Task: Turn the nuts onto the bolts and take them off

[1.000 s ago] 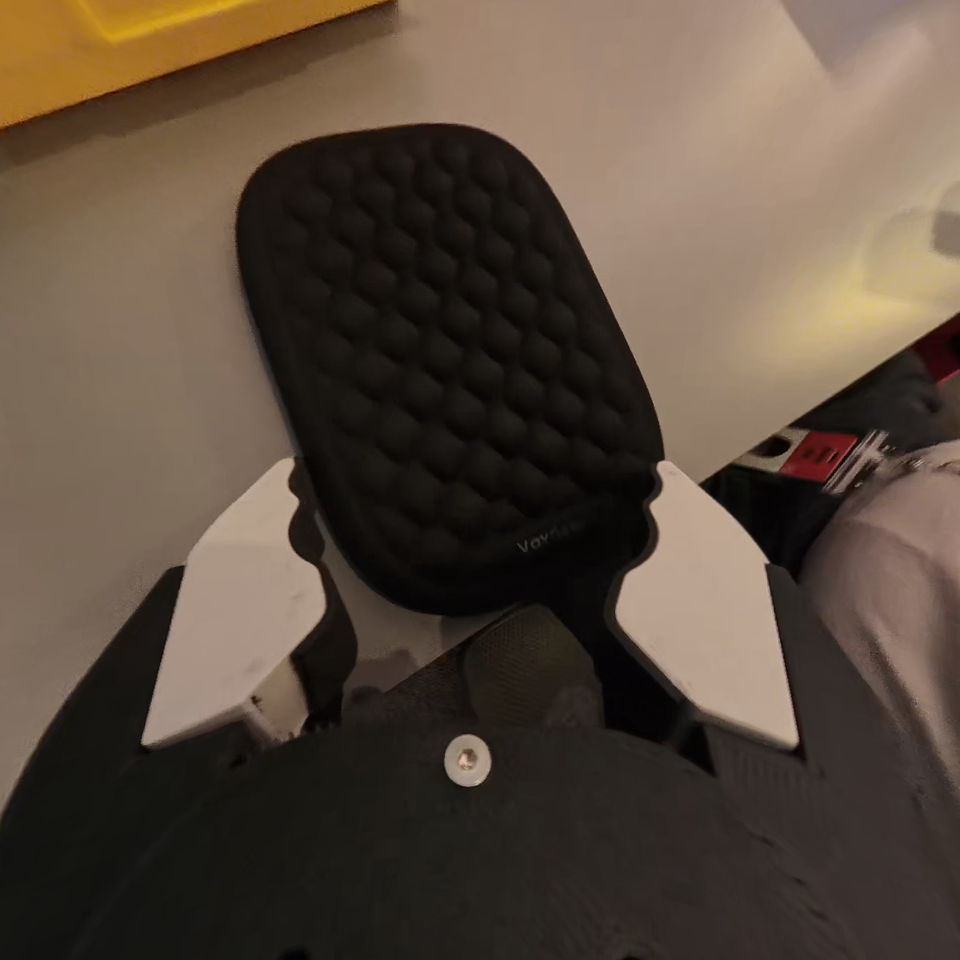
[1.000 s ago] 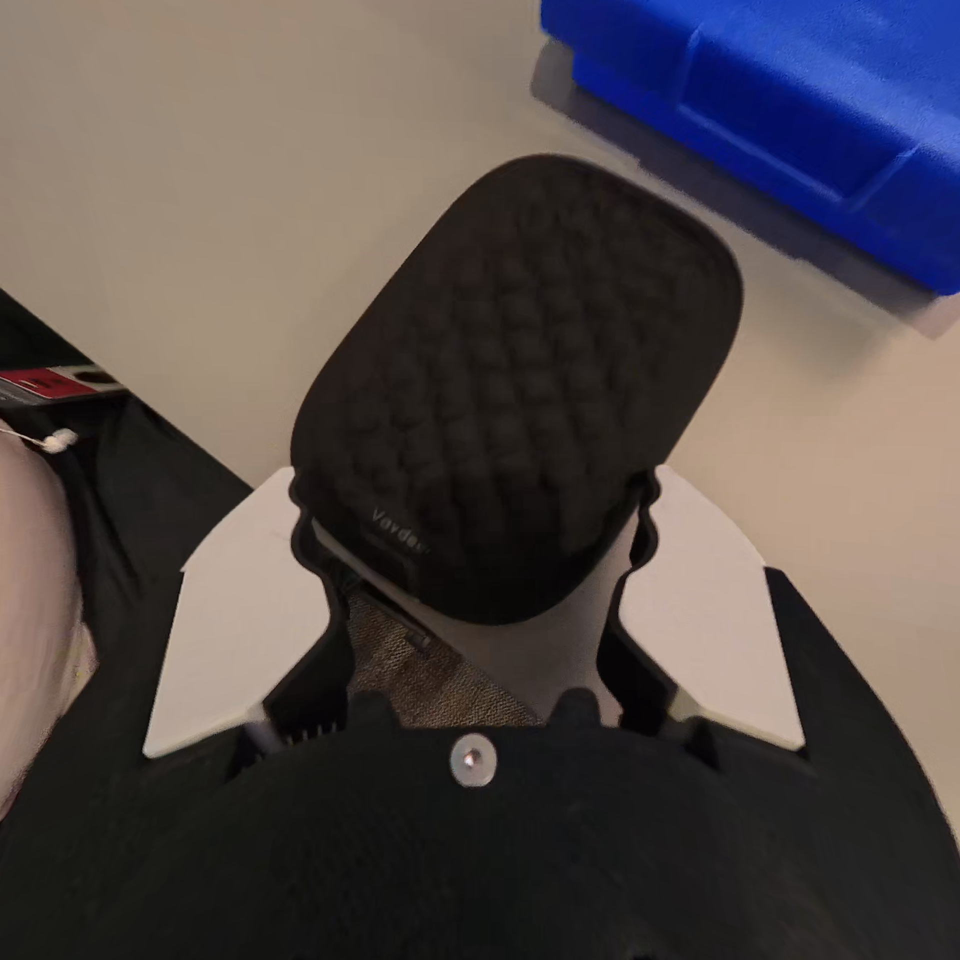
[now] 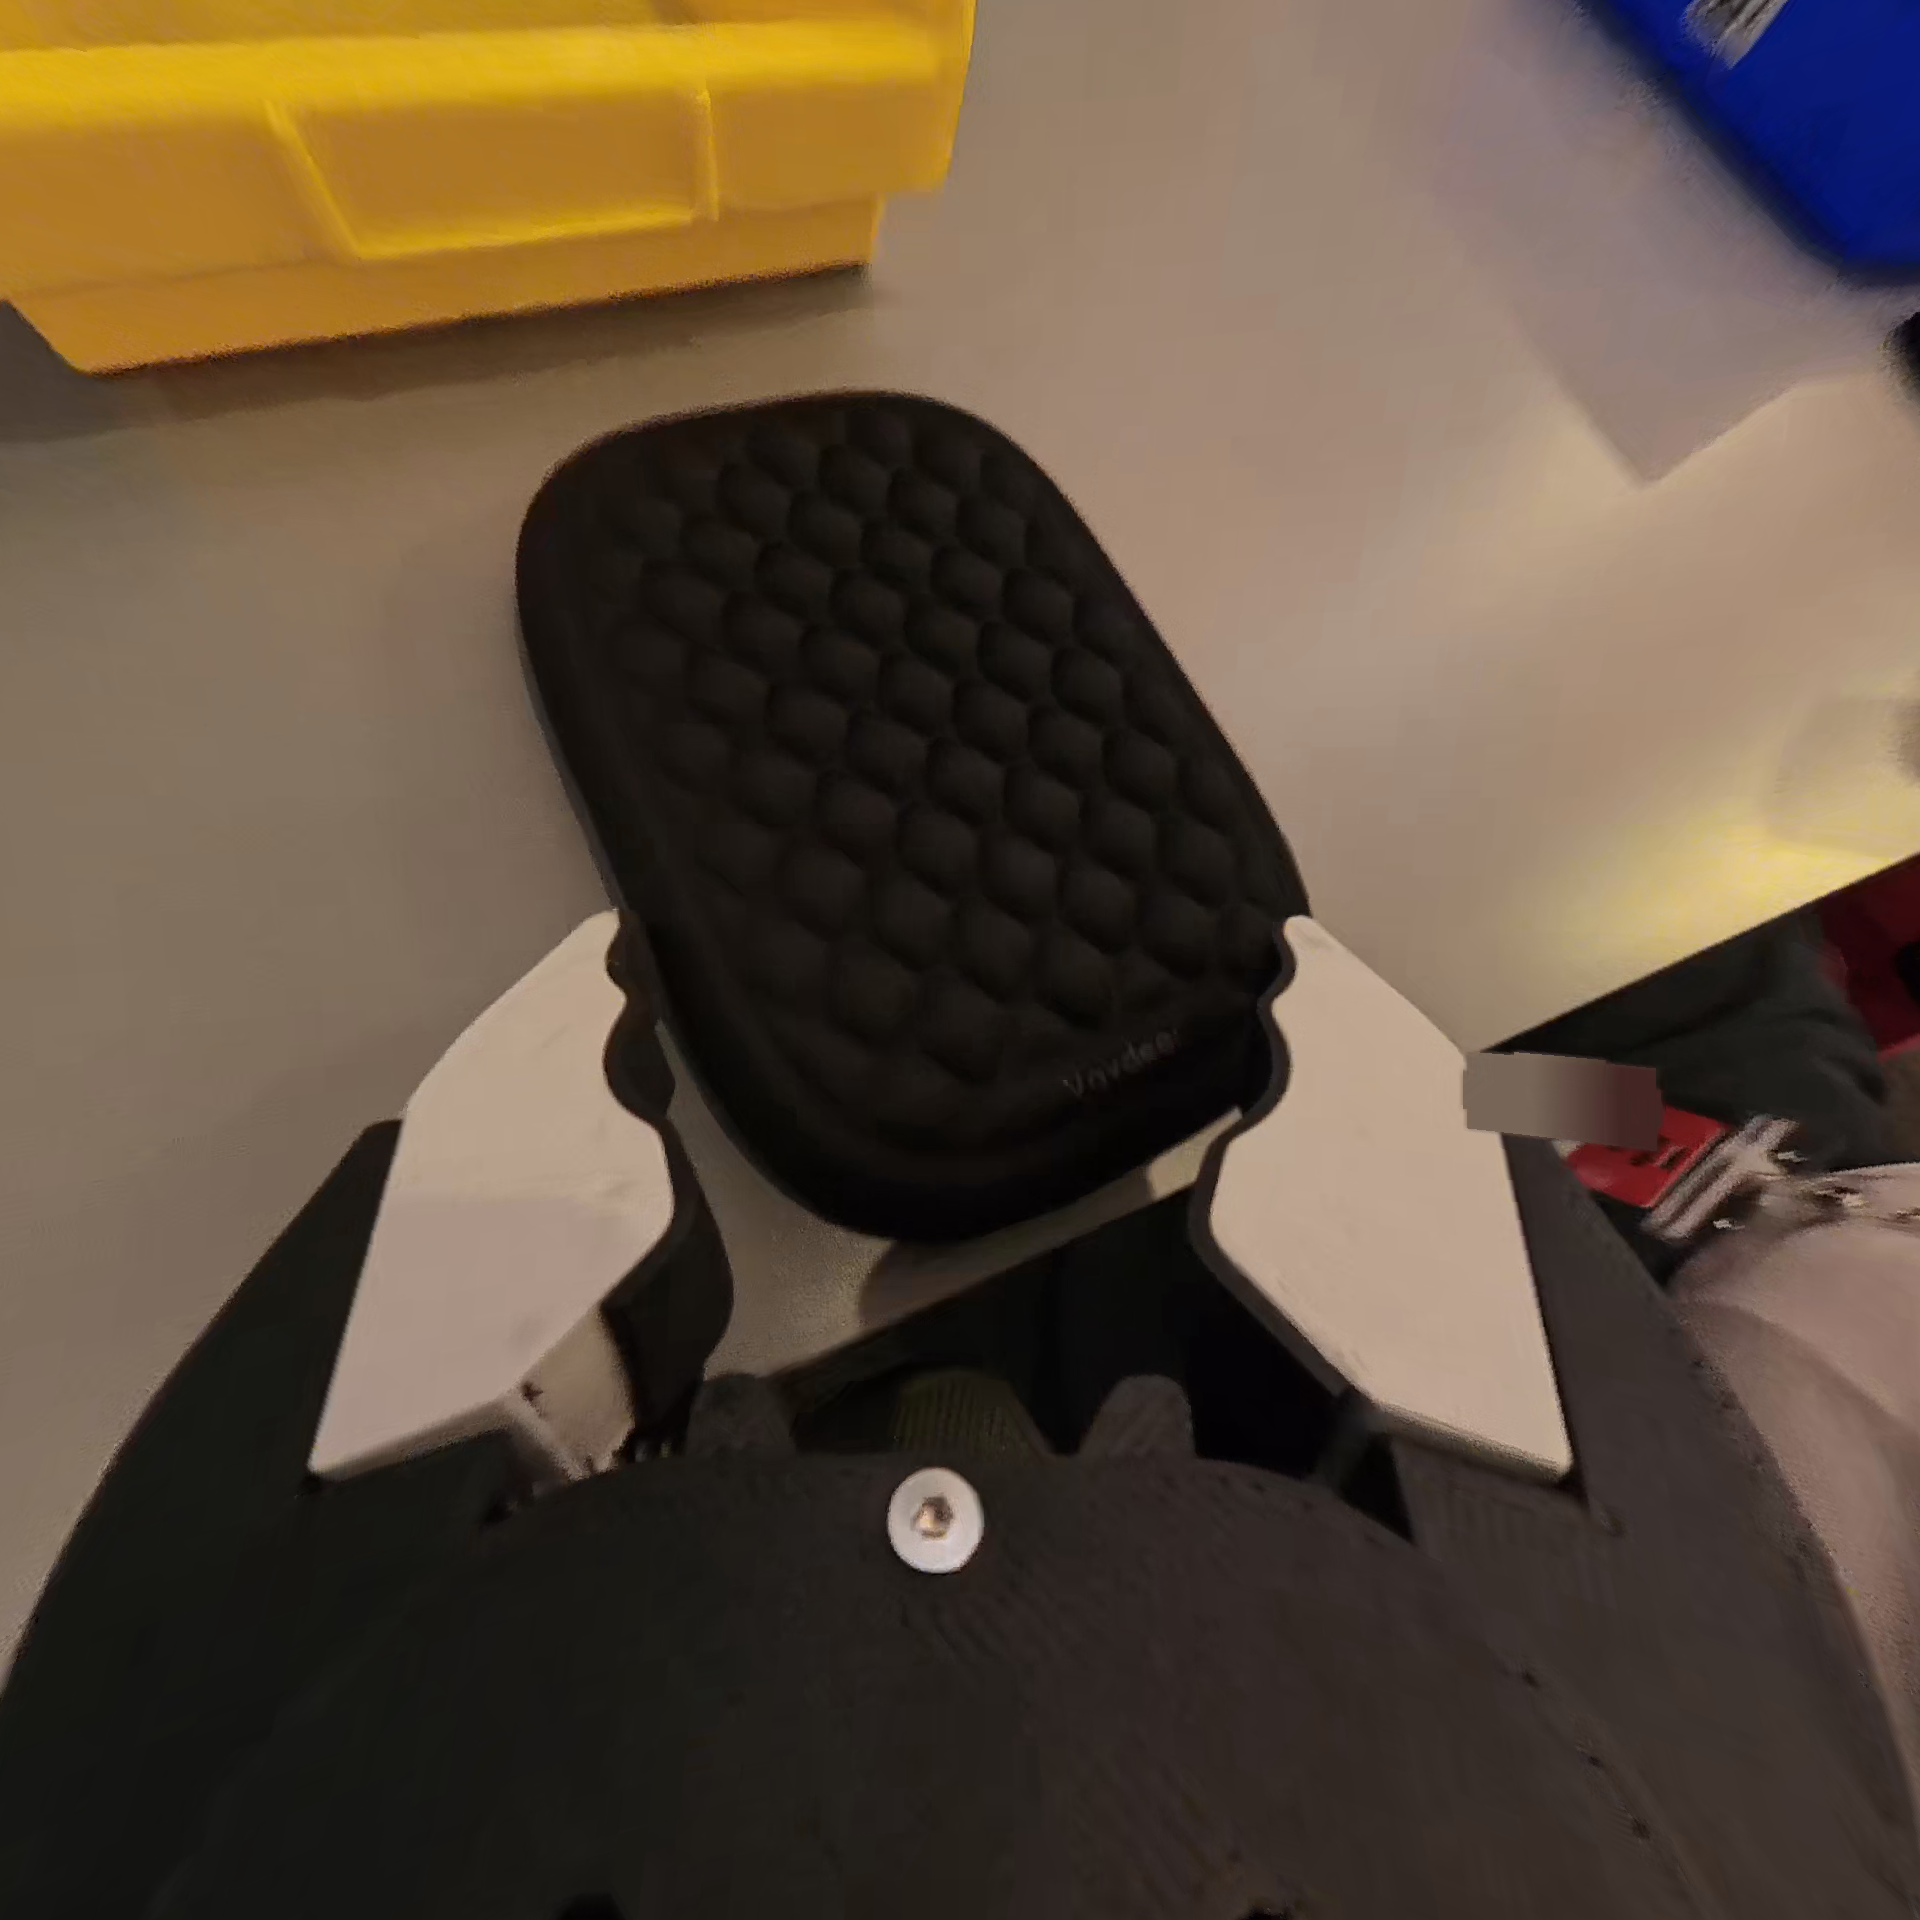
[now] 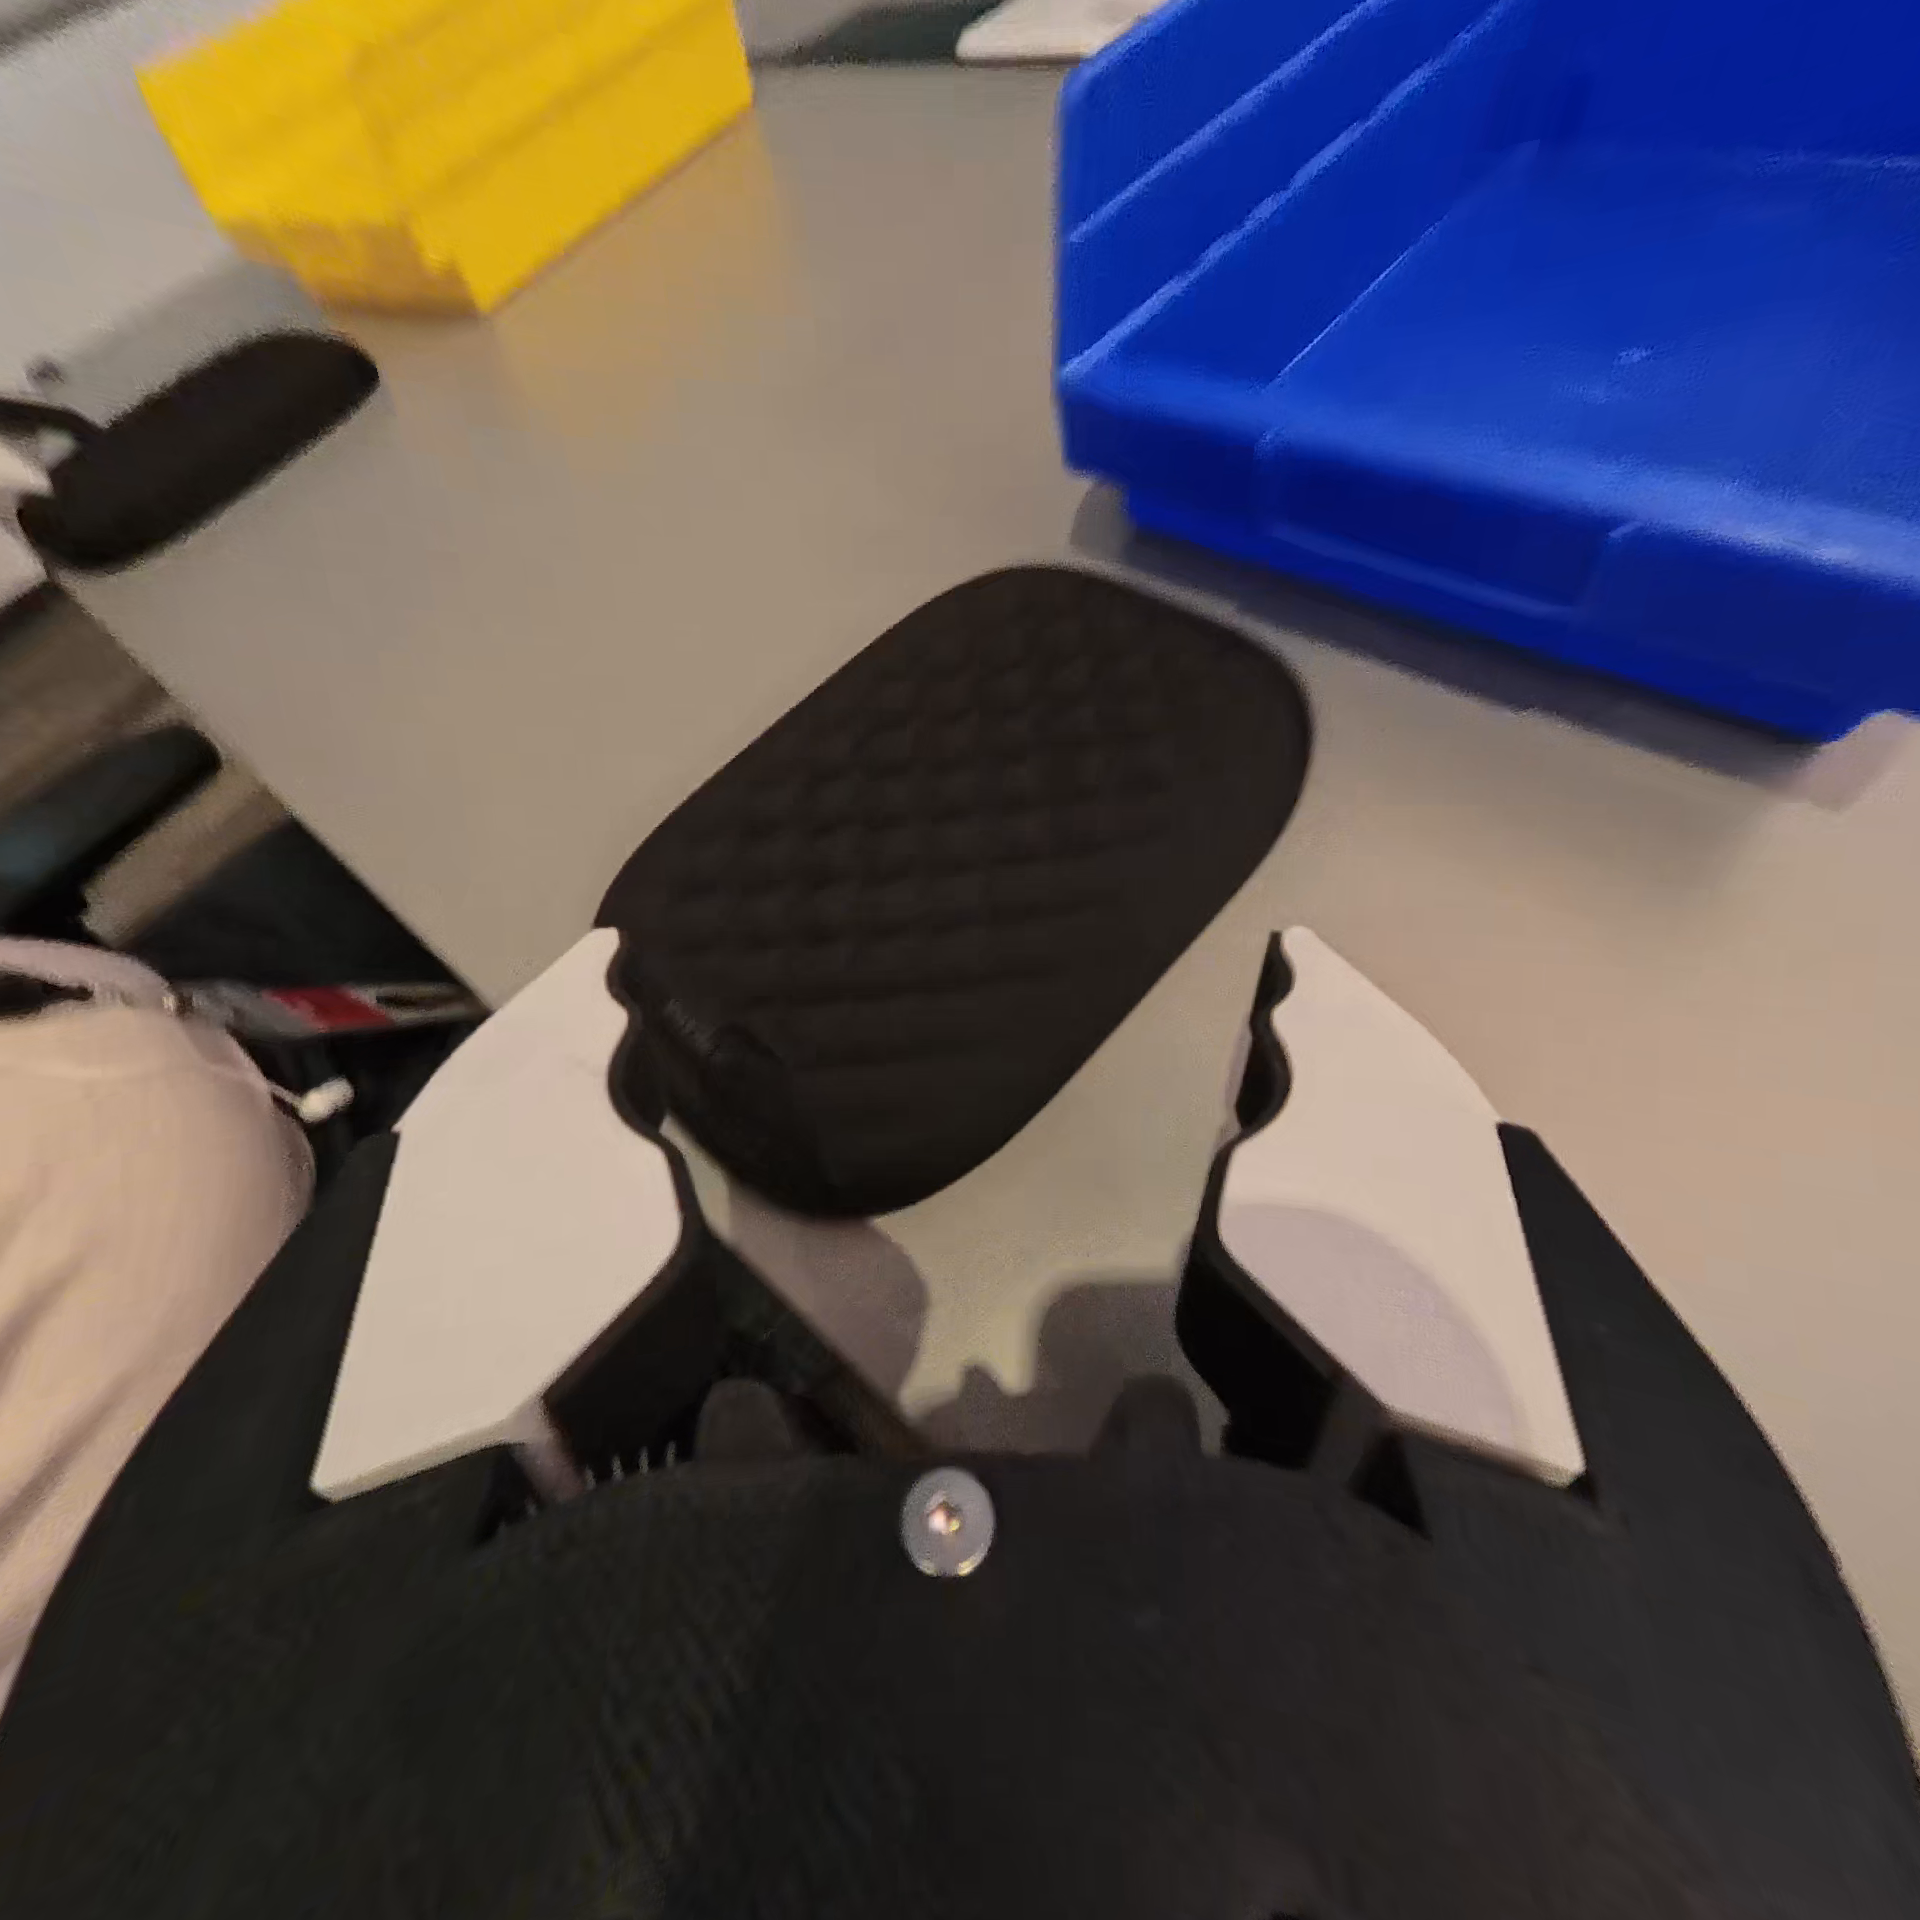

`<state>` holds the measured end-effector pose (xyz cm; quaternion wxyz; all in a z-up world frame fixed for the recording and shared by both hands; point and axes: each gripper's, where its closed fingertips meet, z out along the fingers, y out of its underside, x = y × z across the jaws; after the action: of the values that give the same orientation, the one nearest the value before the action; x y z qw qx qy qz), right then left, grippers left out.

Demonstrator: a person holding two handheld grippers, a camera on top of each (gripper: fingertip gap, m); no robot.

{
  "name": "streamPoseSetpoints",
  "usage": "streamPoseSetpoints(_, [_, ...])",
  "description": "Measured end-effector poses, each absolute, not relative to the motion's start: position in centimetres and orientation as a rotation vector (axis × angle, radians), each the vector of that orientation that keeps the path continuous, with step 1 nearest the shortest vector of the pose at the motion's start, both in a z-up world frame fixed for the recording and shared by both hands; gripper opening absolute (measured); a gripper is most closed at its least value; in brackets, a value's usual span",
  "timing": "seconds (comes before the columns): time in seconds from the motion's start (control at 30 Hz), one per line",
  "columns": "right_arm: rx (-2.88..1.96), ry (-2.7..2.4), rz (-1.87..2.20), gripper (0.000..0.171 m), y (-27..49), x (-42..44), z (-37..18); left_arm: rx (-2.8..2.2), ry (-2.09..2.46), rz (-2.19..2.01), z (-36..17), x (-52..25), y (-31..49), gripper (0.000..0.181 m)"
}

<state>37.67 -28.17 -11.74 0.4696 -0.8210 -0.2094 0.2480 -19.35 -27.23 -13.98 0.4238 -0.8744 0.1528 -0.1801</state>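
Grey table (image 3: 312,727) fills both views, its near edge cutting diagonally under each gripper. Blue bin (image 4: 1538,343) sits far right in the right wrist view w/ its open front toward the camera; inside looks bare as far as visible. In the left wrist view only a blurred corner of it shows, top right. Yellow bin (image 3: 468,177) sits far left, just beyond the left pad; in the right wrist view it's farther off, top left.

Two black padded rests w/ a honeycomb texture lie flat on the table near the edge. Left pad (image 3: 894,800) is in front of the left gripper (image 3: 951,956), right pad (image 4: 956,883) in front of the right gripper (image 4: 945,956). Both grippers' jaws are spread wide, holding nothing; pads lie below them, contact can't tell.

Nuts & bolts: none visible in either view; location can't tell.
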Motion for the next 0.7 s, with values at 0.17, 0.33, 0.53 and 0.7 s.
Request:
streamPoseSetpoints(0.17, [-2.156, -0.539, 0.737, 0.11, -24.4, 38.1, -13.6, -2.161, 0.453, -0.76, -12.3, -19.4, -24.4, 0.1])
streamPoseSetpoints(0.33, [-2.206, -0.653, 0.758, 0.105, -23.8, 36.1, -14.4, -2.198, 0.499, -0.77, -12.4, -19.7, -22.6, 0.088])
streamPoseSetpoints(0.53, [-2.196, -0.682, 0.74, 0.108, -23.9, 35.3, -14.6, -2.232, 0.551, -0.632, -12.9, -20.0, -22.3, 0.103])
streamPoseSetpoints(0.7, [-2.195, -0.7, 0.714, 0.108, -24.4, 35.6, -14.8, -2.255, 0.502, -0.635, -13.7, -21.1, -22.5, 0.103])
